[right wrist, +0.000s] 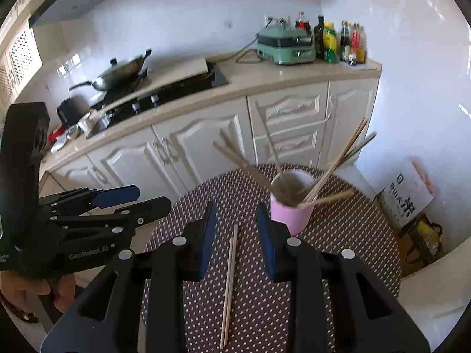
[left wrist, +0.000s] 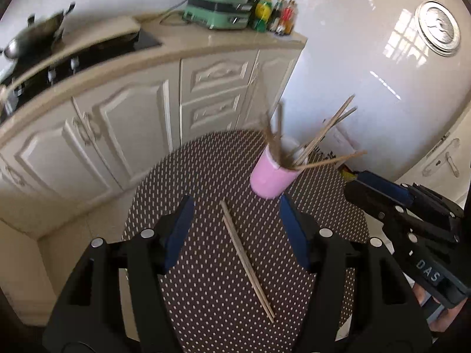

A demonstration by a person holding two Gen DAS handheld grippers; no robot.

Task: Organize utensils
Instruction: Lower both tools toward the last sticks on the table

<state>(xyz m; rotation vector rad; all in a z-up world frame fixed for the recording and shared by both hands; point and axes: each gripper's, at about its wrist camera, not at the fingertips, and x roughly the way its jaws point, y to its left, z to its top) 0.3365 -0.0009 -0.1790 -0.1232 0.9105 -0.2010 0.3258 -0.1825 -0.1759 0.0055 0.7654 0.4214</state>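
We hold both tools low over the round dotted desk (right wrist: 338, 253), tilted downward, each with its blue pads spread wide and gripping nothing. In the right wrist view the right tool (right wrist: 237, 238) fills the lower centre of the frame, and a pair of loose chopsticks (right wrist: 229, 288) lies flat on the desk between its fingers, not touched by them. The left tool (right wrist: 134, 198) shows at the left edge of that frame, held by a hand (right wrist: 35, 291) at lower left.

In the left wrist view the left tool (left wrist: 237, 232) straddles the same loose chopsticks (left wrist: 247, 260), which run diagonally toward the lower right; the right tool (left wrist: 379, 189) sits at the right edge.

Just beyond the fingers stands the pink cup (right wrist: 291, 213), upright on the desk at centre right, with several chopsticks fanning out of its mouth.

Farther up the frame are white cabinets (right wrist: 206, 150), a counter with a wok (right wrist: 120, 73) at upper left, and a green appliance (right wrist: 285, 47) and bottles (right wrist: 341, 42) at upper right. A bag (right wrist: 407, 198) stands on the floor at right.
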